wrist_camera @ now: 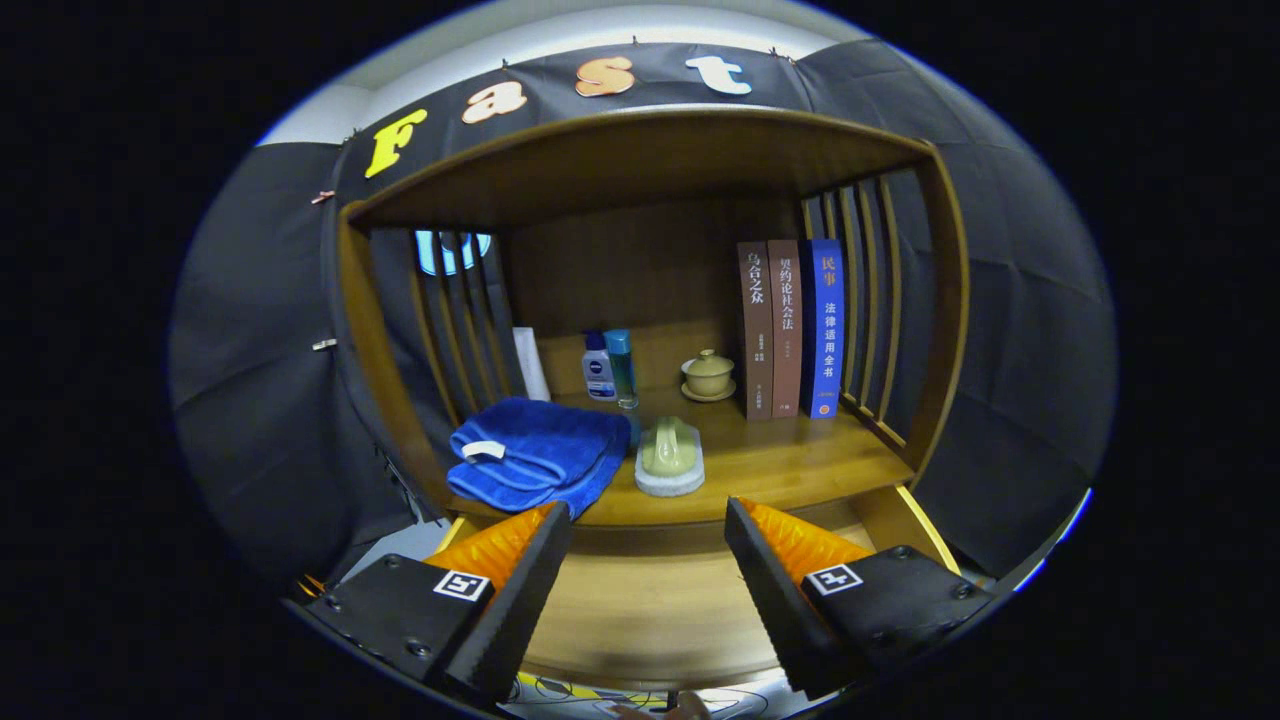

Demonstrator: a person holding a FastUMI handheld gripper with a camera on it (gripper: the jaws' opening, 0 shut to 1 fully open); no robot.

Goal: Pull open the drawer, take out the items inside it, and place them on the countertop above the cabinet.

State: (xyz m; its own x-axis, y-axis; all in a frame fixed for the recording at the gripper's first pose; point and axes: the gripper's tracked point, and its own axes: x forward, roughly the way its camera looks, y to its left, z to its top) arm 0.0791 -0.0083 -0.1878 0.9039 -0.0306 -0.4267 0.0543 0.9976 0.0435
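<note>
Countertop [800,465], left to right: white card [530,362] leaning on the slats, folded blue towel [535,455] at the front left, two small bottles [608,365] behind it, green brush [670,458] on a white base just right of the towel, lidded cup [709,375] on a saucer further back, three upright books [790,330] at the right.

Drawer [640,600]: pulled out below the countertop, its wooden floor showing between and beneath the fingers. No item visible on the exposed floor; the part under the fingers is hidden. Judgement: towel and brush are probably the drawer's contents, already set on top, so the task looks near done.

Gripper [648,535]: released, fingers spread wide, nothing between them, held over the open drawer just short of the countertop edge.

Handling, as judged:
- Towel: soft, light, limp. Pinch a thick fold or the white loop; it will drape.
- Brush: stiff, light, smooth handle, possibly slippery. Take across the arched handle.
- Drawer: rigid wood. Right side rail visible beside the right finger; front and any handle not seen.
</note>
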